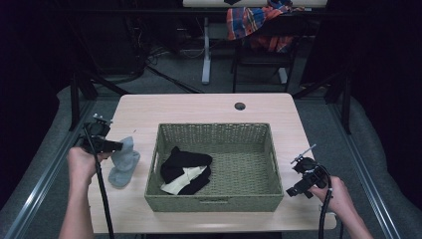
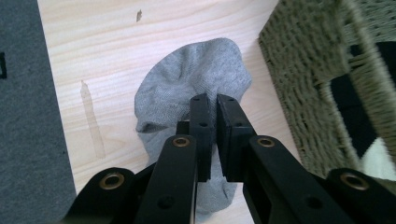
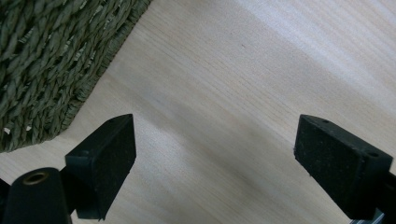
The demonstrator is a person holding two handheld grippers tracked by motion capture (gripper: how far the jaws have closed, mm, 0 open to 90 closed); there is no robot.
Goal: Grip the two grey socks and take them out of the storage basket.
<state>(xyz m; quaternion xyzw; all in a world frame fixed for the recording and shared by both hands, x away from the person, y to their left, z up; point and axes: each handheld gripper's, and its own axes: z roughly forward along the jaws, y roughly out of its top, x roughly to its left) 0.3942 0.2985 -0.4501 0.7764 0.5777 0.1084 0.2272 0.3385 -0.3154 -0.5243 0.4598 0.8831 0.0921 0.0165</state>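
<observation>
A grey sock lies on the wooden table left of a woven green basket. One end of the sock is drawn up to my left gripper. In the left gripper view that gripper is shut, its tips pinching the bunched grey sock beside the basket wall. A black and cream garment rests inside the basket at its left. My right gripper hovers right of the basket. The right gripper stands open over bare wood, with the basket corner off to its left.
A round cable hole sits near the table's far edge. Beyond the table stands a chair draped with a plaid cloth. Grey floor and metal rails flank the table on both sides.
</observation>
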